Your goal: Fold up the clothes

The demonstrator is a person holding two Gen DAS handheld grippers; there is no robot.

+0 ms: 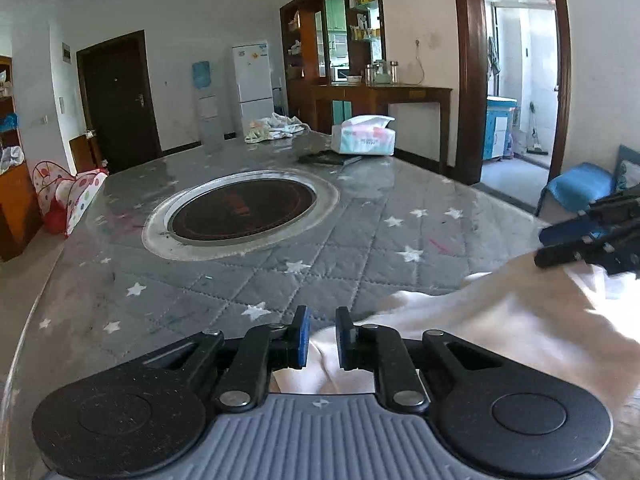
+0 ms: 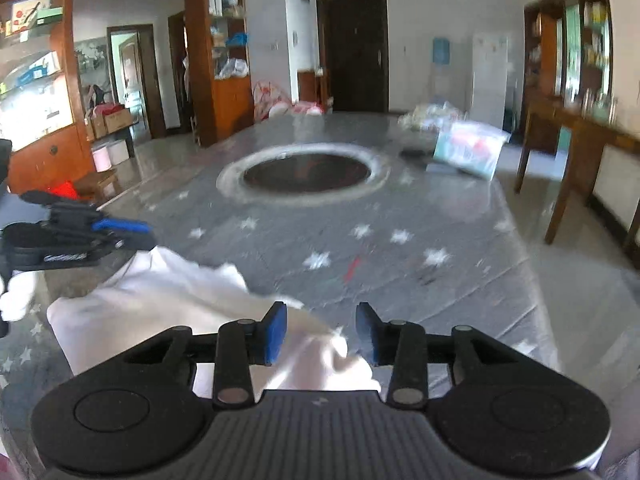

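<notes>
White garment (image 1: 460,332), soft cloth, lying rumpled on the near edge of the table (image 1: 120,300), which wears a grey quilted cover printed with white stars. Left gripper (image 1: 322,336): blue pads parted by a narrow gap, a fold of the cloth lying between them, not pinched. Right gripper (image 2: 322,334): pads spread wider, cloth lying loose under and between them, released. Each claw shows at the edge of the other's view, at opposite ends of the garment. Round dark hob (image 1: 242,210), 1, set in a pale ring at mid-table. Tissue box (image 1: 364,136), 1, far side, beside a flat dark item. Crumpled patterned cloth (image 1: 276,126) at the far edge. White fridge (image 1: 252,80) against the back wall; dark door (image 1: 118,100) to its left.
</notes>
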